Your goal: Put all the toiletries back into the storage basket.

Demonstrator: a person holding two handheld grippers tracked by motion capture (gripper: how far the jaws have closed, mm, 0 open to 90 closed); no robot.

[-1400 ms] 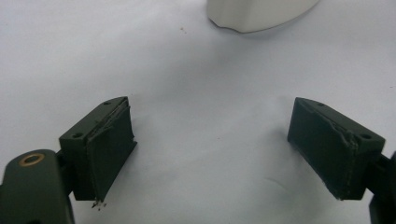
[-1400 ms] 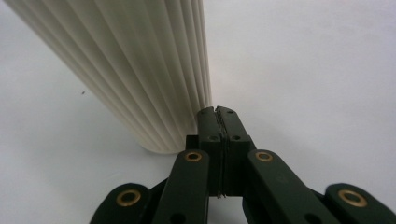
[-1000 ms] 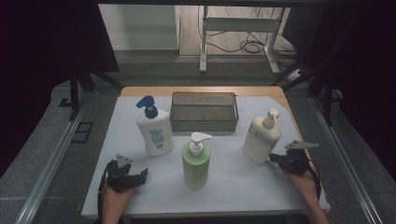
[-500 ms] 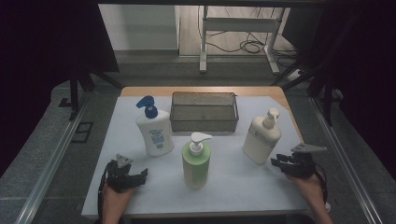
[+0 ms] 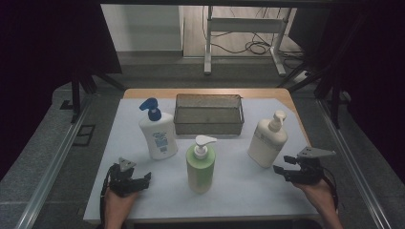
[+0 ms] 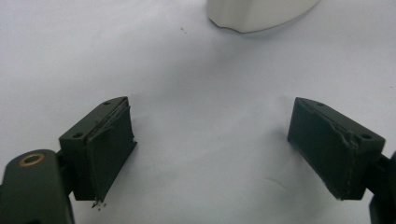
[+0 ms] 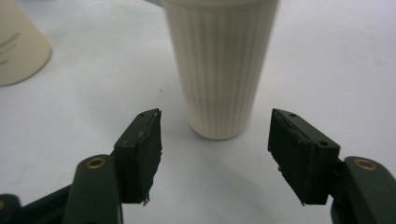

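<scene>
When reading the right tool, note jaws that have just been opening, now parted to a middling gap, with nothing between the pads and nothing held. Points up and left across the counter at the cream bottle. Stands upright there, just ahead of the tips but apart from them, on the right side of the counter, near the right end of the wire basket. Sits centred between the jaws in the right gripper view, ribbed wall facing the right tool, long axis vertical, pump on top. Likely calls for a level push forward with one jaw on each side of the body; may want a wider gap first, judging by the bottle's width against the opening.

Clearly nearer for the right hand: left tool rests well apart at the near left, beyond the green bottle. Spread wide and empty in the left gripper view, just white counter between the pads.

As for writing: blue label on the white bottle with the blue pump, too small to read; faint lettering on another bottle at the left edge of the right gripper view, too blurred. No brand legible anywhere.
</scene>
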